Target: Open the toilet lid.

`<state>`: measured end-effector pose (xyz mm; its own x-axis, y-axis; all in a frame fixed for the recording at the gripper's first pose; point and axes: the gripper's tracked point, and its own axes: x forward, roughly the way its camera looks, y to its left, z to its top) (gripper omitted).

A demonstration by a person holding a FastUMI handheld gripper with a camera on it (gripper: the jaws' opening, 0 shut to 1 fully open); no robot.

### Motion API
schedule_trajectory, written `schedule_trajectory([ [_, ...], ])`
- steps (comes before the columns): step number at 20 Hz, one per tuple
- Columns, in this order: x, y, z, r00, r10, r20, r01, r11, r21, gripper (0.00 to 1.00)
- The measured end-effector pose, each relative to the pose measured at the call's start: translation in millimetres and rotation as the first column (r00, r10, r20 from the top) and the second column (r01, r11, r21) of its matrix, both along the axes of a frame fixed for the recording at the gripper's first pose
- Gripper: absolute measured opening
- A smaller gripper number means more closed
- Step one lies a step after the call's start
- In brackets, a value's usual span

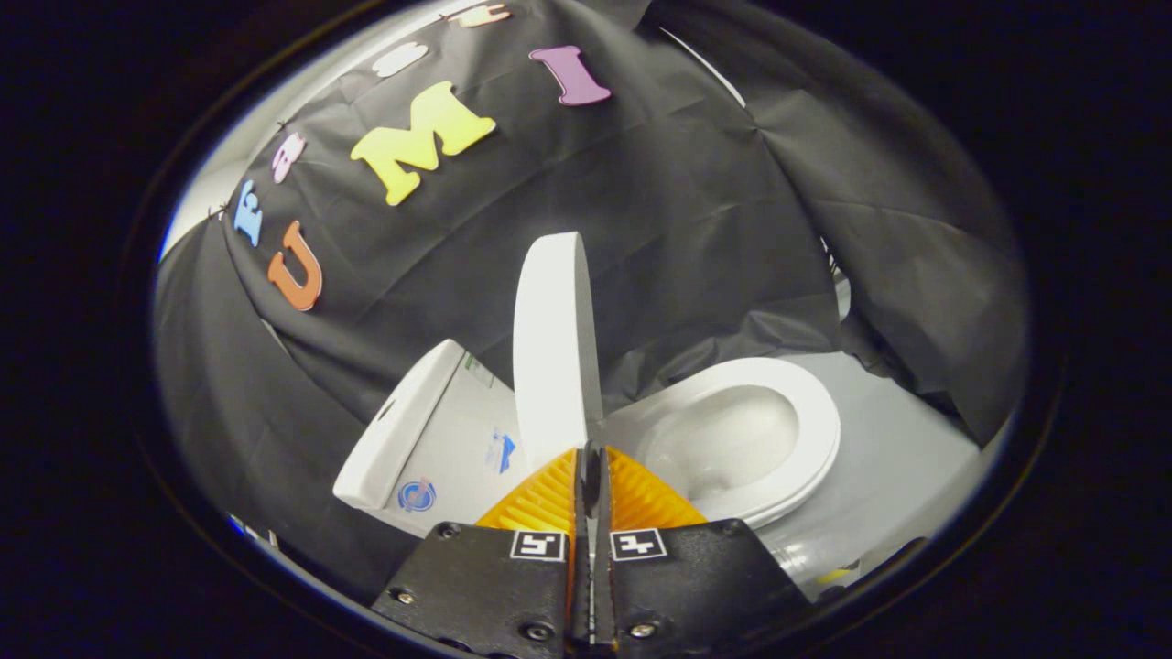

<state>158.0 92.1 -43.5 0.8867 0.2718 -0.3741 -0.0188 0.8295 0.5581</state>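
The white toilet lid (549,348) stands raised, seen nearly edge-on, between the tank (430,439) and the seat ring (818,458). The bowl (732,439) lies uncovered beyond the lid. My gripper (586,450) is shut, with only a thin dark slit between its fingers. Their tips sit right at the lid's near edge. Whether they touch it or pinch a lip of it is hidden by the fingers themselves.
The tank has stickers on its face and a lid slab (394,430) on top. Black cloth wall hangs close behind the toilet. Grey floor (902,467) spreads past the seat.
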Motion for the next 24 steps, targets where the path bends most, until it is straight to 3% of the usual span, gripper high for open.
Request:
schedule_trajectory([
  [24,-10.6,105.3,34.2,0.994,0.083,0.068,-0.069,0.98,-0.189,0.05],
])
